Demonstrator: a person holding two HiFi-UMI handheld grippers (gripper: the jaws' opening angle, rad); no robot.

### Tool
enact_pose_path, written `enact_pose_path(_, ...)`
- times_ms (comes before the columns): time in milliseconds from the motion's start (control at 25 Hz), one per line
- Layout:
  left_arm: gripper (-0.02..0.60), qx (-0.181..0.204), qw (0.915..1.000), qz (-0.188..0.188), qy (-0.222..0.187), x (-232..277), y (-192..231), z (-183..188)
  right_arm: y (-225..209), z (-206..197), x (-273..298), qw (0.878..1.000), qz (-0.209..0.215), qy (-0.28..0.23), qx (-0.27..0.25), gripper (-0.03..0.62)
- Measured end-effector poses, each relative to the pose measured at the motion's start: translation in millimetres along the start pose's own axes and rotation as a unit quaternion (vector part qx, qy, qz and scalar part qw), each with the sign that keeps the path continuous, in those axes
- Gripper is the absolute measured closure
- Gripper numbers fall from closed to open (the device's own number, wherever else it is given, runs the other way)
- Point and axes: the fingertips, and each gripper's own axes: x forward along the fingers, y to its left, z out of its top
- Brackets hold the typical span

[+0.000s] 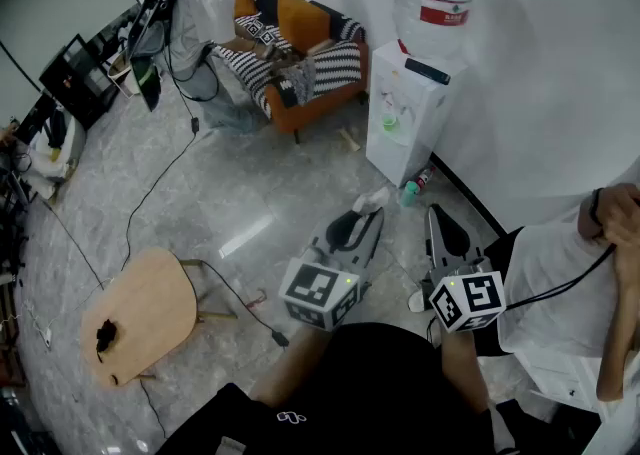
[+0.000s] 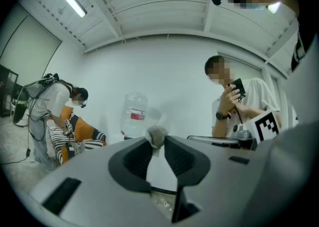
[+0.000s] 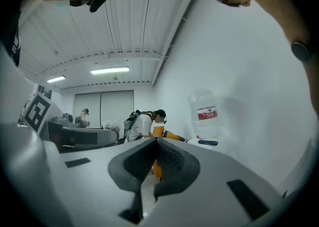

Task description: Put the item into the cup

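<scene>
**Marble floor, item in the gripper, cup not yet reached**

Grey marble floor [image 1: 250, 193] spreads below a person holding two grippers level, facing a white water dispenser [image 1: 405, 108] against the wall. The left gripper [image 1: 372, 207] is clenched on the item [image 2: 157, 134], a small pale crumpled wad. It is pinched only at the very tips of the jaws and held in the air short of the dispenser. The right gripper [image 3: 156, 142] grasps nothing, its jaws pressed together. What looks like a small green cup [image 1: 410, 193] stands on the floor at the dispenser's foot, just beside a little bottle [image 1: 425, 179]. The item hangs near the cup but not over it. Beyond, another person [image 1: 205, 13] bends over an orange sofa [image 1: 320, 63], and a bystander [image 1: 560, 273] in white stands close at the right.

The thin hold at the tips looks like the weak spot: tipping the gripper downward could let the item slip out early. The cup seems light and narrow, so a low approach could knock it or the bottle over. It could also leave the item on the floor beside the cup.
</scene>
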Motion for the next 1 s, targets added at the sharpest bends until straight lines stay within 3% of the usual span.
enact_pose_path(360, 0.500, -0.003, 0.9999, 0.011, -0.006, 1, -4, 2, 2, 3, 1, 1.000, 0.019, -0.003, -0.015, 0.583)
enact_pose_path(1000, 0.502, -0.008, 0.9987, 0.049, -0.011, -8, -36, -13, -26, -11, -45, 1.000, 0.011, -0.005, -0.014, 0.583)
